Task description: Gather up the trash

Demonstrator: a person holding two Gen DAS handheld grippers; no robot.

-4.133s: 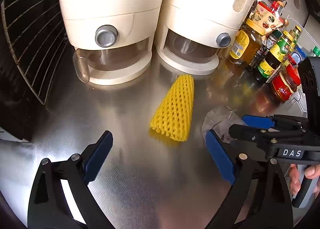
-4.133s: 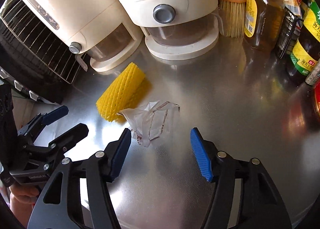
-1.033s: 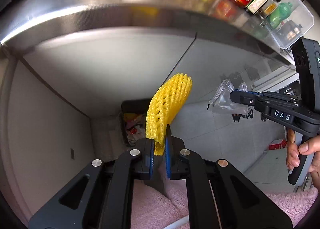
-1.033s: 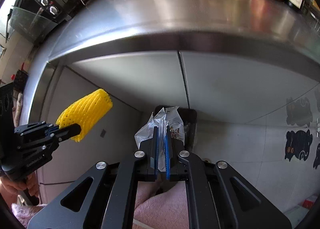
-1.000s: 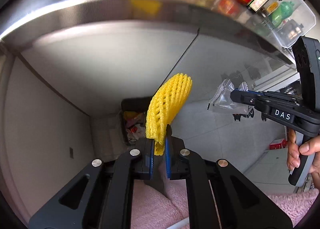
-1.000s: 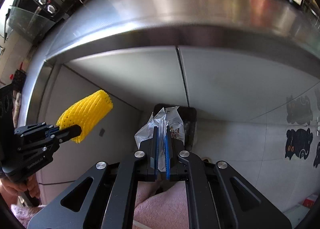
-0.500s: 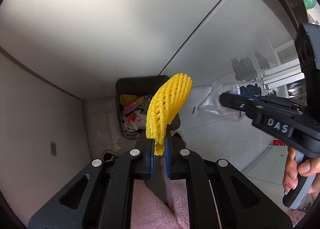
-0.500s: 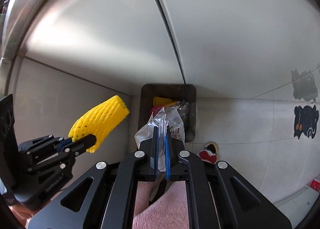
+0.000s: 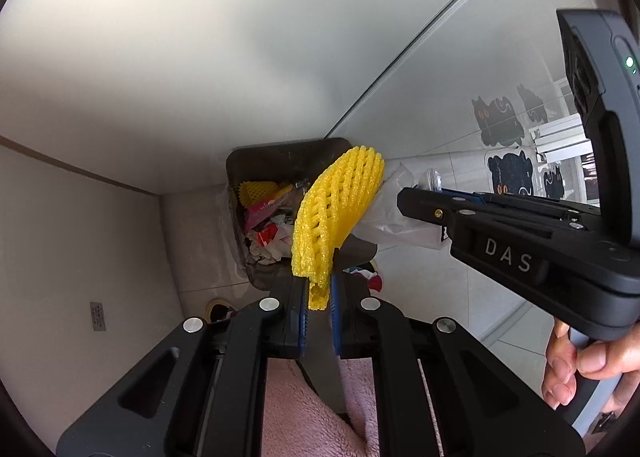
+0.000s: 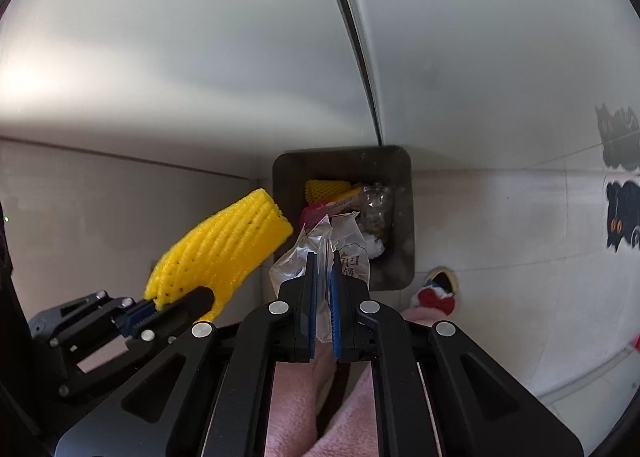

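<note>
Below you, against the white cabinet doors (image 10: 200,57), sits the trash bin (image 10: 402,217); your left gripper (image 9: 319,297) pinches the yellow foam net (image 9: 336,209), your right gripper (image 10: 324,297) clamps the clear plastic wrapper (image 10: 308,253), both above it.

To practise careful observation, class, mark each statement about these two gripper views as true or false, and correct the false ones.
1. The left gripper is closed on a yellow foam net. True.
2. The right gripper holds nothing. False: a clear plastic wrapper is pinched between its pads.
3. The dark bin below already has rubbish in it. True: another yellow net and coloured wrappers lie inside.
4. The yellow foam net has already been dropped into the bin. False: it is held above the bin in the left gripper.
5. The bin stands on a floor beside pale cabinet panels. True.
</note>
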